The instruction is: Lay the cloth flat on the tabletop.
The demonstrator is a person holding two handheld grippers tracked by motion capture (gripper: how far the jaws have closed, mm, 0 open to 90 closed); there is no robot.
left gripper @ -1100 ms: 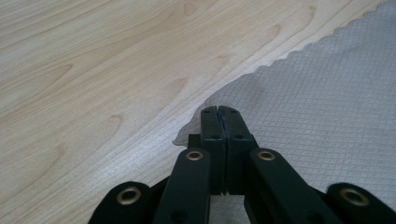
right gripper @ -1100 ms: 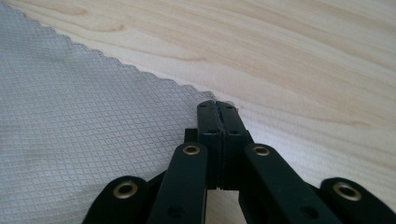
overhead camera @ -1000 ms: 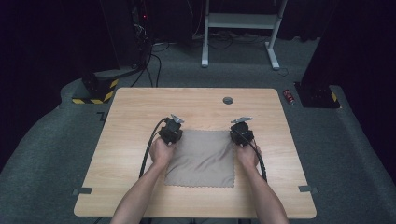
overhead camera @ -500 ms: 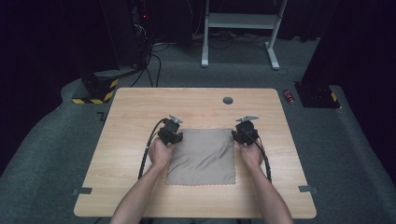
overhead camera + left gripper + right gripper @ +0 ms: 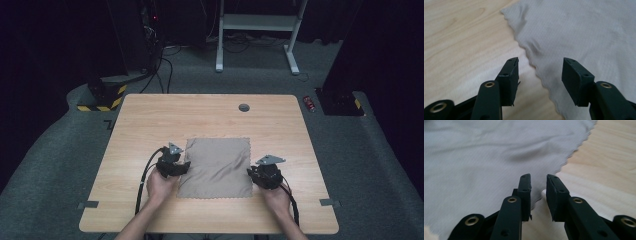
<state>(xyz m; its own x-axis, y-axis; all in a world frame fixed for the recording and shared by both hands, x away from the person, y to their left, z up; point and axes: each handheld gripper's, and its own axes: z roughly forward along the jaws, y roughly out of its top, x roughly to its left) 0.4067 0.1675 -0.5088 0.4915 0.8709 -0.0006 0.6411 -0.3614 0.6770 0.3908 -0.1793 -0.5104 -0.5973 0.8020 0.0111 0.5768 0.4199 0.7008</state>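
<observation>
We are bracketing the cloth [image 5: 216, 167], left hand-held gripper [image 5: 181, 167] gaping empty at its 9 o'clock edge, right hand-held gripper [image 5: 256, 174] narrowly parted, empty, at 4 o'clock.

Both forearms enter from bottom edge of high view, angled slightly inward. Left hand [image 5: 159, 186] grips left gripper [image 5: 181, 167], pointing forward and right; in left gripper view [image 5: 540, 71] 2 jaws stand wide apart, nothing between. Right hand [image 5: 276, 197] grips right gripper [image 5: 253, 173], pointing forward and left; in right gripper view [image 5: 538, 188] 2 jaws stand close, narrow gap, nothing clamped.
</observation>
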